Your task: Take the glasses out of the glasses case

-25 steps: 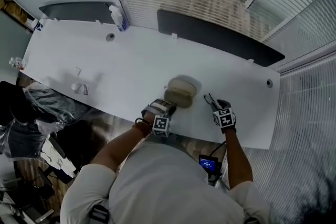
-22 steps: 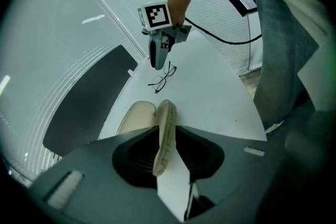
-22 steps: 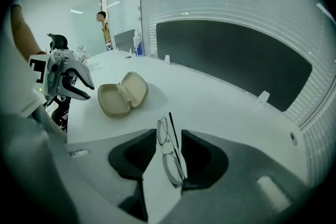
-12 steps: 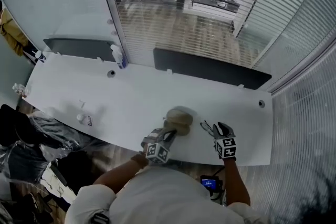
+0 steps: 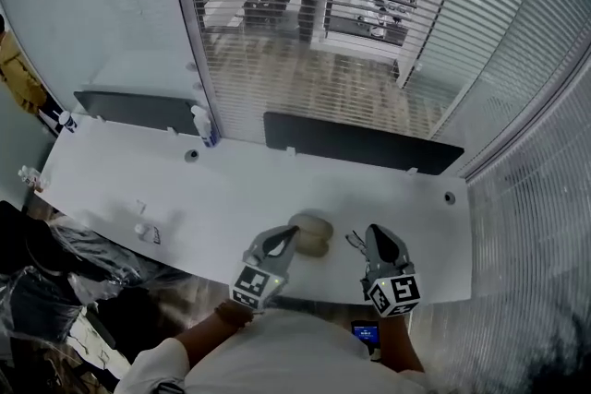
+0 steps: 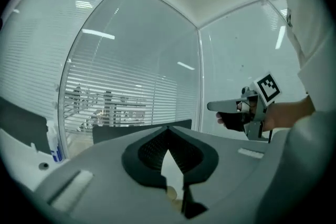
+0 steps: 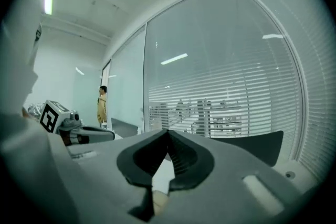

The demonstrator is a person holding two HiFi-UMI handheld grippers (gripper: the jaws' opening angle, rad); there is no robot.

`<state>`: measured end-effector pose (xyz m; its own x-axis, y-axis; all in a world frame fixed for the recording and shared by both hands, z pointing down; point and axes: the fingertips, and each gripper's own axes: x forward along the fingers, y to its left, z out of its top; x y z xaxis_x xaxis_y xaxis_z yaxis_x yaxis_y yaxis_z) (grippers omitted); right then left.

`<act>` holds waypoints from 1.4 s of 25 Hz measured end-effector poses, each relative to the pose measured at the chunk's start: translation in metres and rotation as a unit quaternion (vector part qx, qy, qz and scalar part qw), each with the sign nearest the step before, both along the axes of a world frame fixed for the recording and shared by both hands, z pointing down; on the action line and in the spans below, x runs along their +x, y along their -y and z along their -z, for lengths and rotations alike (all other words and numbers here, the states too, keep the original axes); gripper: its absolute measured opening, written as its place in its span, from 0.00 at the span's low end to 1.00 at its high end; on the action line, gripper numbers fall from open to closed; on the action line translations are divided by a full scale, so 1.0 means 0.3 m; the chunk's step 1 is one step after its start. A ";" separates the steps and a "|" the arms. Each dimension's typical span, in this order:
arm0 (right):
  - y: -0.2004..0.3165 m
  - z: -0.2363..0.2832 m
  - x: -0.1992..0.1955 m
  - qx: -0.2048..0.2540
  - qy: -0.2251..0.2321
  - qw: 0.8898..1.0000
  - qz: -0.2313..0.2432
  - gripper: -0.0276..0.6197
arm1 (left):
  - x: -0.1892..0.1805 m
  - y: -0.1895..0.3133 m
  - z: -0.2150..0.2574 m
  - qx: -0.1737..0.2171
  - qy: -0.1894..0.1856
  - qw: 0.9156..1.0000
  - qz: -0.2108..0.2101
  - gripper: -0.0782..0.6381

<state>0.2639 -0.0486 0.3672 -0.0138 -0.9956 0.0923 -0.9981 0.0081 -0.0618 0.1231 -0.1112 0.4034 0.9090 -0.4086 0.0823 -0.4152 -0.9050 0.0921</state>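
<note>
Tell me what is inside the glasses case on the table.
Its inside does not show: the glasses case is seen only from outside. Dark glasses, it seems, lie beside it on the table.

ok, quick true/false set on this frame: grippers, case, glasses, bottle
1. The left gripper is shut and empty. True.
2. The right gripper grips the glasses. False: it is shut on nothing; the glasses lie on the table beside the case.
3. In the head view, the glasses case lies on the table between the two grippers. True.
4. The bottle stands right next to the case. False: it stands at the table's far edge, to the left.
</note>
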 end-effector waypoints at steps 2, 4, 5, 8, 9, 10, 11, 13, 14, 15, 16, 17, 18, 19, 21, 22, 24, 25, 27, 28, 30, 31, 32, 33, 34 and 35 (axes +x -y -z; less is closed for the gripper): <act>0.006 0.081 -0.062 0.022 0.025 0.999 0.007 0.05 | -0.003 -0.008 0.090 -0.003 -0.024 1.000 -0.002 0.11; 0.009 0.141 -0.131 0.036 0.050 0.998 0.020 0.05 | 0.001 -0.030 0.162 -0.004 -0.041 0.999 -0.010 0.11; 0.009 0.164 -0.165 0.040 0.058 0.997 0.028 0.05 | 0.006 -0.045 0.190 -0.004 -0.047 0.999 -0.016 0.11; 0.008 0.184 -0.247 0.048 0.071 0.995 0.051 0.05 | 0.028 -0.084 0.235 0.008 -0.060 0.998 -0.034 0.11; 0.009 0.185 -0.266 0.049 0.074 0.995 0.056 0.05 | 0.035 -0.091 0.240 0.009 -0.061 0.997 -0.036 0.11; 0.012 0.193 -0.284 0.049 0.075 0.994 0.060 0.05 | 0.042 -0.095 0.246 0.004 -0.061 0.997 -0.037 0.11; 0.015 0.204 -0.300 0.048 0.074 0.994 0.064 0.05 | 0.046 -0.097 0.252 -0.002 -0.062 0.997 -0.037 0.11; 0.021 0.218 -0.325 0.045 0.070 0.994 0.070 0.05 | 0.050 -0.100 0.253 -0.012 -0.065 0.997 -0.037 0.11; 0.022 0.220 -0.329 0.045 0.069 0.994 0.071 0.05 | 0.051 -0.103 0.250 -0.015 -0.062 0.997 -0.037 0.11; 0.021 0.221 -0.330 0.046 0.069 0.994 0.070 0.05 | 0.052 -0.107 0.246 -0.017 -0.059 0.997 -0.038 0.11; 0.019 0.220 -0.327 0.047 0.069 0.994 0.069 0.05 | 0.051 -0.110 0.241 -0.019 -0.056 0.998 -0.038 0.11; 0.018 0.218 -0.324 0.048 0.068 0.994 0.068 0.05 | 0.050 -0.112 0.239 -0.019 -0.053 0.998 -0.038 0.11; 0.017 0.216 -0.321 0.048 0.068 0.994 0.067 0.05 | 0.048 -0.113 0.237 -0.018 -0.052 0.998 -0.038 0.11; 0.017 0.219 -0.320 0.049 0.067 0.994 0.066 0.05 | 0.046 -0.113 0.237 -0.017 -0.050 0.998 -0.038 0.11; 0.018 0.227 -0.321 0.048 0.063 0.995 0.063 0.04 | 0.044 -0.108 0.233 -0.016 -0.049 0.998 -0.037 0.11; 0.019 0.227 -0.321 0.048 0.059 0.995 0.062 0.04 | 0.043 -0.105 0.230 -0.016 -0.049 0.998 -0.036 0.11; 0.022 0.223 -0.323 0.047 0.052 0.996 0.060 0.04 | 0.043 -0.101 0.225 -0.019 -0.049 0.998 -0.036 0.11; 0.023 0.221 -0.324 0.046 0.052 0.996 0.060 0.04 | 0.043 -0.101 0.224 -0.021 -0.049 0.998 -0.035 0.11; 0.023 0.216 -0.326 0.046 0.053 0.996 0.061 0.04 | 0.044 -0.103 0.229 -0.021 -0.047 0.998 -0.036 0.11; 0.023 0.216 -0.328 0.046 0.053 0.996 0.061 0.04 | 0.044 -0.105 0.230 -0.021 -0.047 0.998 -0.036 0.11; 0.023 0.219 -0.330 0.047 0.052 0.996 0.062 0.04 | 0.045 -0.107 0.230 -0.023 -0.047 0.998 -0.037 0.11; 0.025 0.222 -0.331 0.048 0.051 0.996 0.062 0.04 | 0.045 -0.107 0.229 -0.025 -0.048 0.998 -0.038 0.11; 0.026 0.226 -0.330 0.049 0.051 0.996 0.062 0.04 | 0.046 -0.107 0.229 -0.026 -0.048 0.998 -0.038 0.11; 0.028 0.229 -0.329 0.050 0.052 0.995 0.062 0.04 | 0.047 -0.105 0.231 -0.025 -0.047 0.998 -0.038 0.11; 0.029 0.230 -0.326 0.050 0.052 0.995 0.062 0.04 | 0.048 -0.102 0.233 -0.024 -0.046 0.998 -0.036 0.11; 0.029 0.230 -0.323 0.050 0.054 0.995 0.061 0.04 | 0.049 -0.100 0.233 -0.023 -0.046 0.998 -0.035 0.11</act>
<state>0.1671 -0.0573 0.2981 -0.1403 -0.9900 -0.0164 -0.9769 0.1411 -0.1605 0.1379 -0.0812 0.3334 0.9399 -0.3410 0.0144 -0.3385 -0.9259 0.1680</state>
